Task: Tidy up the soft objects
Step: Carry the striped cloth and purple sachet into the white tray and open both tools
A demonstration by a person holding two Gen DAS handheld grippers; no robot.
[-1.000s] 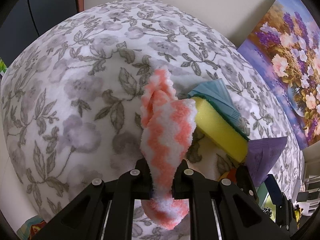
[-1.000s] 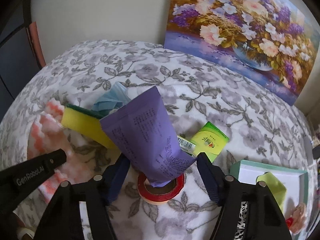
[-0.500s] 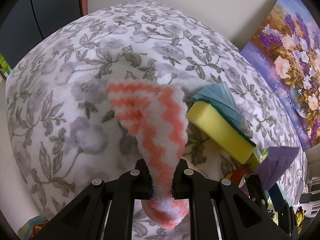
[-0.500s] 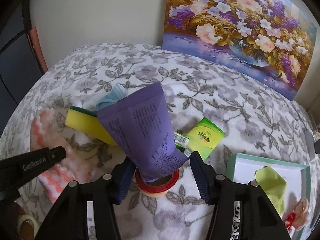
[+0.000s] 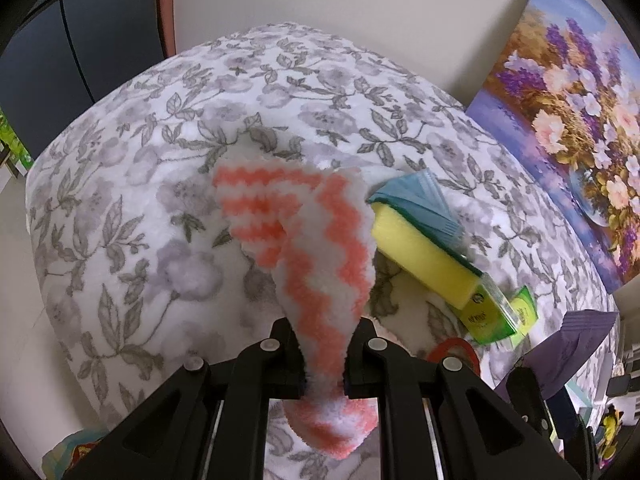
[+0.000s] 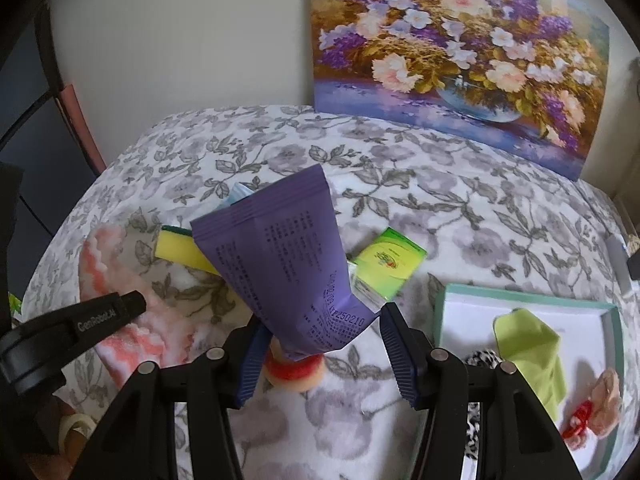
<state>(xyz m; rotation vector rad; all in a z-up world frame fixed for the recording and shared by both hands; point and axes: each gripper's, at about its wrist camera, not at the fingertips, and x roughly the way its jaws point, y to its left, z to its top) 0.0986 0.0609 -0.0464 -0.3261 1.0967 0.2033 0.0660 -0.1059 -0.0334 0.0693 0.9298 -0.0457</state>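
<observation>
My left claw (image 5: 323, 354) is clamped on the striped cloth (image 5: 316, 248), which hangs above the flowered bed (image 5: 132, 184). My right claw (image 6: 320, 344) grips the purple packet (image 6: 280, 256). Both are mid-carry, I judge; next I swing them toward the tray (image 6: 524, 295) at four o'clock and let go.

A floral painting (image 6: 460, 60) is leaning against the wall at upper right. A green carton (image 6: 390, 266) is lying at frame centre on the flowered cloth (image 6: 460, 208). A red tape roll (image 6: 294, 372) is sitting at lower centre.
</observation>
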